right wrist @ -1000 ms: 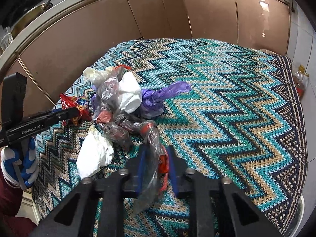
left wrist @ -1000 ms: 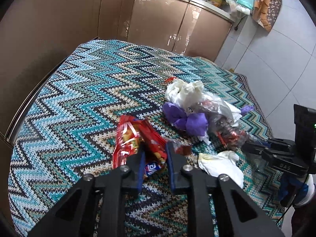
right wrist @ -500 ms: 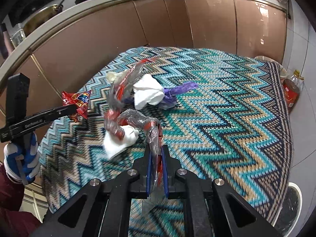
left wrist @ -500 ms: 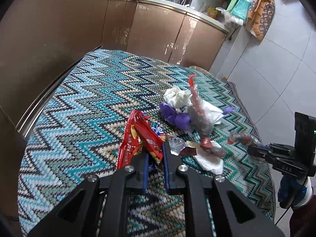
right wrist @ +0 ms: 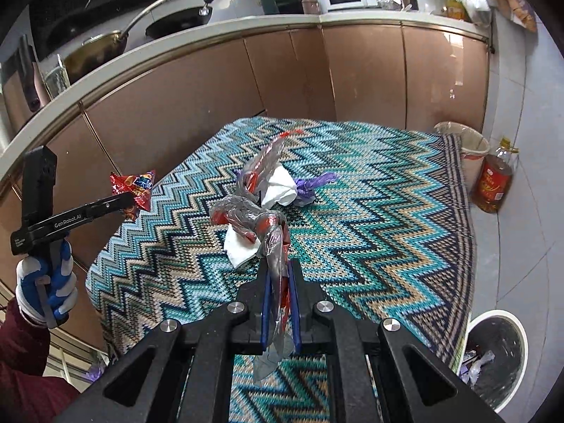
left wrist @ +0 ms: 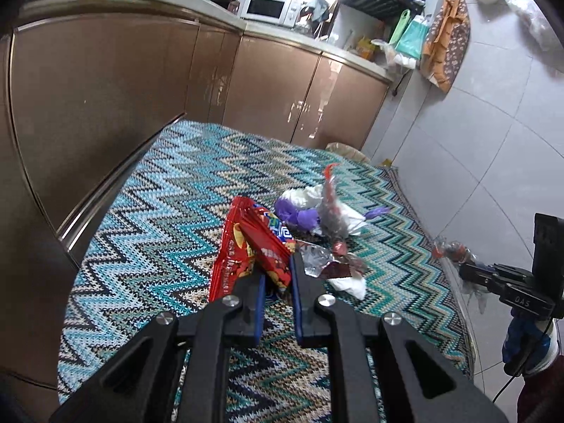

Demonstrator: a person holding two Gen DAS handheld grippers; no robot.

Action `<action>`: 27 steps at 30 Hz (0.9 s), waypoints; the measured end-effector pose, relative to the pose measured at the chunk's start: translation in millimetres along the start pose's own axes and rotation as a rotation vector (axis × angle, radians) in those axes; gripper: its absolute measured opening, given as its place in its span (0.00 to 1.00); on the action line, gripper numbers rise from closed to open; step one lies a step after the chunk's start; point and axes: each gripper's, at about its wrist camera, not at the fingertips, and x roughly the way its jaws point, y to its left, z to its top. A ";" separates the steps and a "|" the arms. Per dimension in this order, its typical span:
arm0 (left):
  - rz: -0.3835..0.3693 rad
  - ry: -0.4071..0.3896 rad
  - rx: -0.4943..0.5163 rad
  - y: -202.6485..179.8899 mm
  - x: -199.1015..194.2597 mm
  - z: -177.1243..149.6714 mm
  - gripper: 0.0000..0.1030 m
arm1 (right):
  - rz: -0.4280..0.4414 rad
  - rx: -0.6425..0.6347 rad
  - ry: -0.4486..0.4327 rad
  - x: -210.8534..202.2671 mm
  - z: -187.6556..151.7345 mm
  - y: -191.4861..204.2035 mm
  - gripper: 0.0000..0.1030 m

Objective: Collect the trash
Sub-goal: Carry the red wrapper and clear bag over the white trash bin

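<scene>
Brown glossy cabinet fronts (right wrist: 366,70) curve around the far side of the scene under a pale counter carrying a microwave (left wrist: 268,8), a dark frying pan (right wrist: 183,23) and a brass-coloured wok (right wrist: 95,47). Grey floor tiles lie to the right. Zigzag knit cloth (left wrist: 169,218) in teal, blue, beige and black covers the work surface.

Left gripper (left wrist: 276,282): jaws narrow, clamped on a red snack wrapper (left wrist: 246,246). Wrapper is glossy and crumpled with yellow print and a blue-and-white patch at its far edge; it is lifted clear of the cloth, as the right wrist view shows it hanging from the fingertips beside the cabinets. A crinkled silver foil scrap (left wrist: 317,257) sits just right of the right finger; whether it touches the jaw cannot be told.

Right gripper (right wrist: 280,282): jaws narrow, pinching a clear plastic bag (right wrist: 257,218). Bag is grey-transparent, twisted, with red patches inside; it trails from the jaws toward the pile, and one strip (right wrist: 268,155) stands up with a red tip.

Remaining pile near mid-cloth: a white crumpled tissue (right wrist: 280,188), a purple plastic bag (right wrist: 313,183) touching it on the right, and a second white tissue (right wrist: 239,250) nearer, under the clear bag.

On the floor: an oil bottle (right wrist: 493,183) with a red label at far right beside a lined bin (right wrist: 465,141); a white-rimmed waste bin (right wrist: 500,349) at near right.
</scene>
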 end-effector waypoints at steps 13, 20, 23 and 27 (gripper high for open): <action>-0.058 -0.085 0.074 -44.5 -52.5 4.1 0.11 | -0.044 0.017 -0.147 -78.5 -21.8 4.3 0.09; -0.141 -0.061 0.164 -99.3 -48.8 10.3 0.11 | -0.086 0.093 -0.234 -118.1 -40.9 -24.9 0.09; -0.192 -0.026 0.202 -129.6 -38.8 15.0 0.11 | -0.116 0.133 -0.263 -130.7 -51.2 -43.8 0.09; -0.244 0.025 0.280 -179.9 -18.9 16.9 0.11 | -0.168 0.213 -0.293 -145.9 -69.2 -79.9 0.09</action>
